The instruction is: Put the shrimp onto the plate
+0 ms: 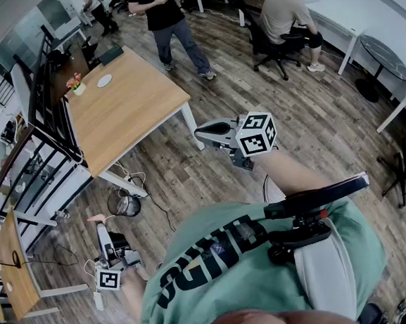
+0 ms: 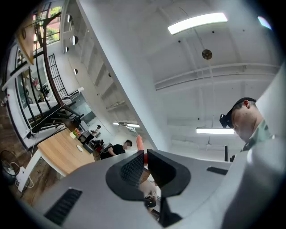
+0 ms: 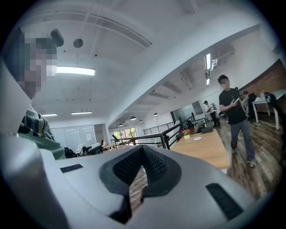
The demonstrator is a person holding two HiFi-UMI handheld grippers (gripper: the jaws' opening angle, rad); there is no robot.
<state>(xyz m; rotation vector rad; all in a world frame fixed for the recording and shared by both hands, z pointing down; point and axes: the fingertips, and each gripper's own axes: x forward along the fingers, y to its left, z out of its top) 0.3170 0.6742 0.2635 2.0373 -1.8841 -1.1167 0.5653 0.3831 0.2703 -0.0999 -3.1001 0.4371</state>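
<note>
My left gripper (image 1: 100, 229) hangs low at the left over the wood floor, shut on a small orange-pink shrimp (image 1: 96, 218). In the left gripper view the shrimp (image 2: 139, 143) sticks up from between the nearly closed jaws of the left gripper (image 2: 145, 154). My right gripper (image 1: 207, 130) is held out in front of my body, beside the table's near corner. Its jaws (image 3: 143, 148) meet with nothing between them. A small white plate (image 1: 104, 80) lies at the far end of the wooden table (image 1: 131, 111), well away from both grippers; the plate (image 3: 197, 138) also shows in the right gripper view.
A flower pot (image 1: 76, 83) and a black device (image 1: 111, 54) sit near the plate. A black railing (image 1: 43, 147) runs left of the table. Cables (image 1: 131, 192) lie on the floor by the table leg. A standing person (image 1: 169, 19) and a seated person (image 1: 282, 17) are beyond.
</note>
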